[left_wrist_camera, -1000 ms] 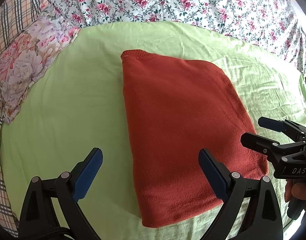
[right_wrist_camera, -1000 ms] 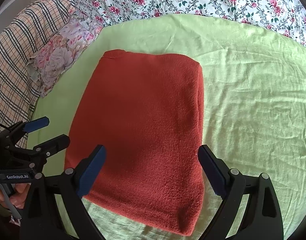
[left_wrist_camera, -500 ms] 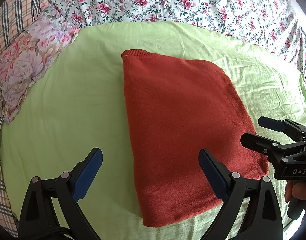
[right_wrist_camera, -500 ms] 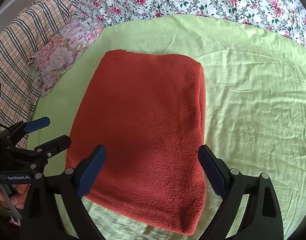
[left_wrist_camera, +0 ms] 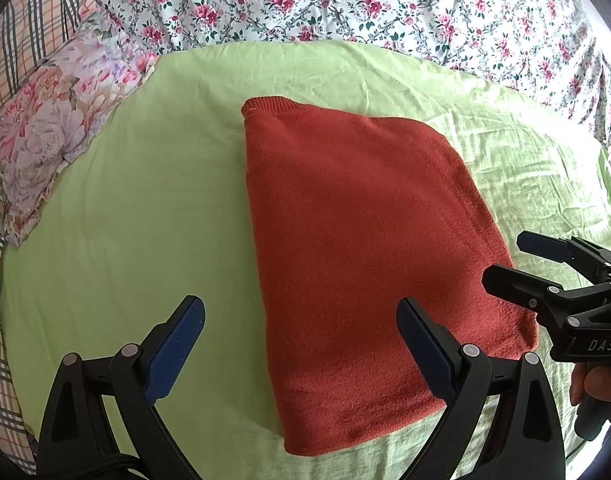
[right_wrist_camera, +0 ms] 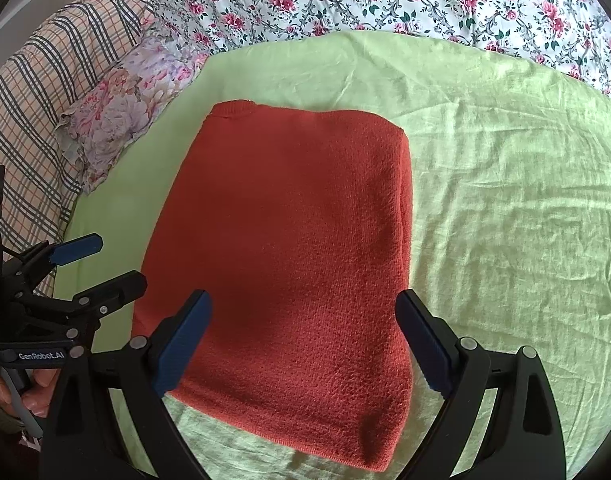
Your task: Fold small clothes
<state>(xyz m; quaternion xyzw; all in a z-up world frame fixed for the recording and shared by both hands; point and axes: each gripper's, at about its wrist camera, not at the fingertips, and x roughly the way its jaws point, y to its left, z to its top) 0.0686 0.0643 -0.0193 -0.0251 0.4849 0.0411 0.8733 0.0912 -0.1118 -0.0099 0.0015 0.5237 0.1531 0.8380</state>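
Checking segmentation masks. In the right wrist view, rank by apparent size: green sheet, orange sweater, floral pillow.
1. green sheet, largest.
2. orange sweater.
3. floral pillow, smallest, though it lies farther off and is partly out of view, so its true size is unsure.

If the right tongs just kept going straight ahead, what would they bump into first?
Most likely the red sweater. It lies folded on the green sheet, right ahead between the open fingers of the right tongs. Depth is hard to judge, so how soon they would touch it is unclear.

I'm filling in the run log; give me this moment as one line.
stage: sweater folded | red sweater flat on green sheet | left gripper open, empty | right gripper open, empty
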